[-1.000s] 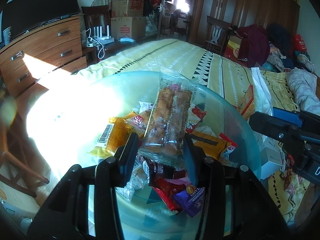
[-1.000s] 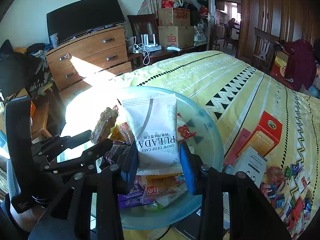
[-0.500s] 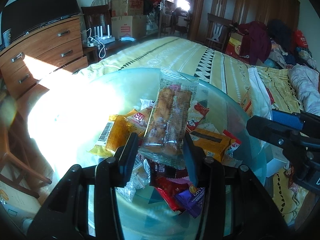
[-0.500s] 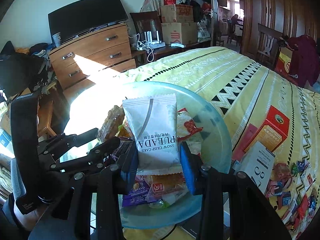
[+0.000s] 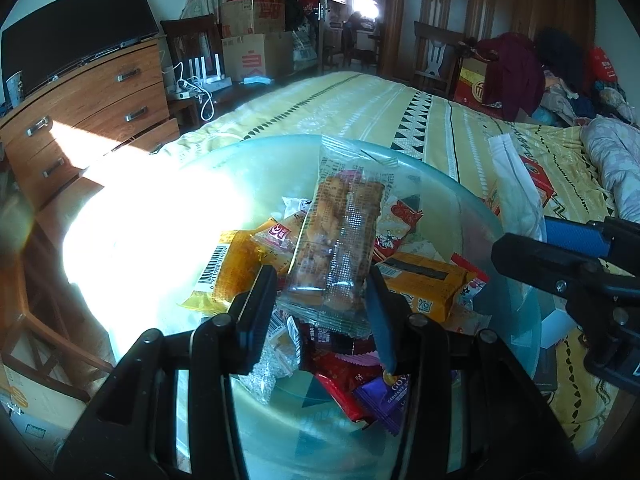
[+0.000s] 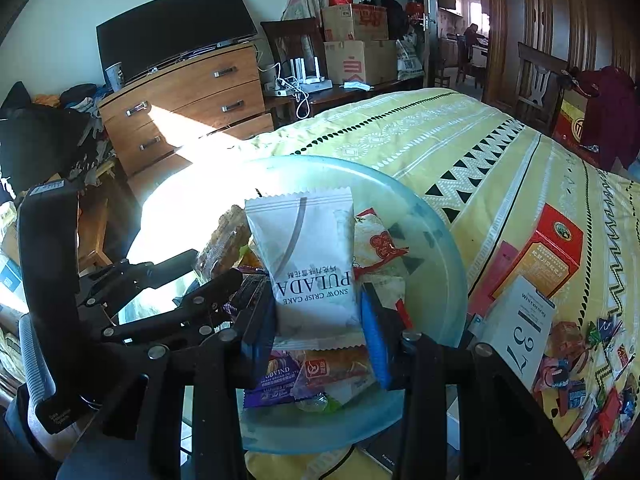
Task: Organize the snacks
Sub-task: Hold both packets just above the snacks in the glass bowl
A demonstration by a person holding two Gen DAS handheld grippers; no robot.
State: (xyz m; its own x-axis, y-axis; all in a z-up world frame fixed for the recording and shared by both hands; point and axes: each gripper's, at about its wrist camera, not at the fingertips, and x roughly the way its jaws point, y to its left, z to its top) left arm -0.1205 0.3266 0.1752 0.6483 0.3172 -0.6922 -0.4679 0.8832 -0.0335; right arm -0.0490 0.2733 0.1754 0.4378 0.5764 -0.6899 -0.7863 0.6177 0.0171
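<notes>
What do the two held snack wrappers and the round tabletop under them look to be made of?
Clear snack packet in the left gripper: thin transparent plastic film, glossy; the brown pastry shows through.
White PULADA packet in the right gripper: opaque matte film with serrated crimped ends, likely plastic or foil-lined.
Round tabletop: probably tinted glass; it looks translucent blue-green and throws strong sun glare.

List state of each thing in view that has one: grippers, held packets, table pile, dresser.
left gripper: shut on clear-wrapped pastry, held above the pile
right gripper: shut on white snow crisp cake packet, lifted, print upside down
snack pile: loose, jumbled on glass table
red box: closed, lying on the bedspread
dresser: bottom drawer slightly open, the others shut
</notes>
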